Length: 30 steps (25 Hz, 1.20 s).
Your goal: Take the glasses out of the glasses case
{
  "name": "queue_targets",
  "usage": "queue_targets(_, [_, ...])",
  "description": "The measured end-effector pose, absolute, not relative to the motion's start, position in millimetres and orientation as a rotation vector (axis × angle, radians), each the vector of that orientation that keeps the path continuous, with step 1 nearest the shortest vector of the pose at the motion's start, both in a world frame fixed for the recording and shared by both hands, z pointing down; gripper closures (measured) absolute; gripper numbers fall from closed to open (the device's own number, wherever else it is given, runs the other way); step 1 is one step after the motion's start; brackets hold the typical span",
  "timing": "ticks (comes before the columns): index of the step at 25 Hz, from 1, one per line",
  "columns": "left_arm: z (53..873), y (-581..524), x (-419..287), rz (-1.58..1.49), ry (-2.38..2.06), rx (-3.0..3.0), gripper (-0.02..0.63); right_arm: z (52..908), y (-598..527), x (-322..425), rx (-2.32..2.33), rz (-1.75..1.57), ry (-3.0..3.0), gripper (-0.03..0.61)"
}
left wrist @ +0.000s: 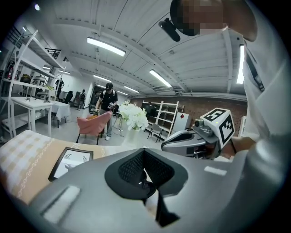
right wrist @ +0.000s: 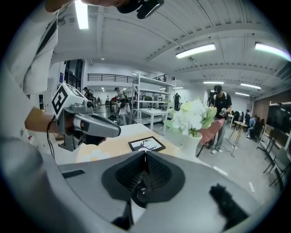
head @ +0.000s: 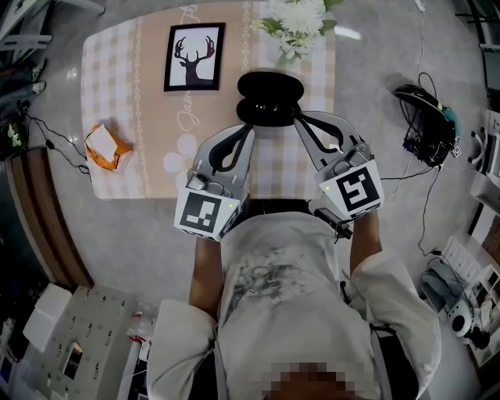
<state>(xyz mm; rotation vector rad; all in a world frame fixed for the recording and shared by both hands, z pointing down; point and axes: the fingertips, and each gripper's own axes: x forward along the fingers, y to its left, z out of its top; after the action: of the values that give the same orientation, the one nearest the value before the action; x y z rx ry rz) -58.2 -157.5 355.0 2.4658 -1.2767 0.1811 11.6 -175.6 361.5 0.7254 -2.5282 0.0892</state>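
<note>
A black glasses case [head: 269, 98] lies on the checked tablecloth [head: 141, 94], near the table's front edge, with its two halves showing as two dark lobes. I cannot see glasses in it. My left gripper [head: 248, 127] reaches in from the lower left and my right gripper [head: 299, 121] from the lower right; both tips are at the case's near rim. Whether they touch it I cannot tell. In the left gripper view the left gripper [left wrist: 144, 151] has its ribbed pads together; the right gripper [right wrist: 145, 154] looks the same in its own view. Nothing shows between either pair, and the jaws hide the case there.
A framed deer picture [head: 194, 56] lies behind the case on the left, and a vase of white flowers [head: 295, 23] stands at the back right. An orange packet [head: 105, 147] sits at the table's left edge. Cables and gear [head: 426, 117] lie on the floor to the right.
</note>
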Motion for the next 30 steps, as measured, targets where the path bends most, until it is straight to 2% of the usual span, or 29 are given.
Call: queue_targets(30, [426.8, -178.0, -58.2, 0.258, -1.266, 2.349, 0.606, 443.9, -203.2, -0.1, 0.631, 0.132, -2.450, 0.560])
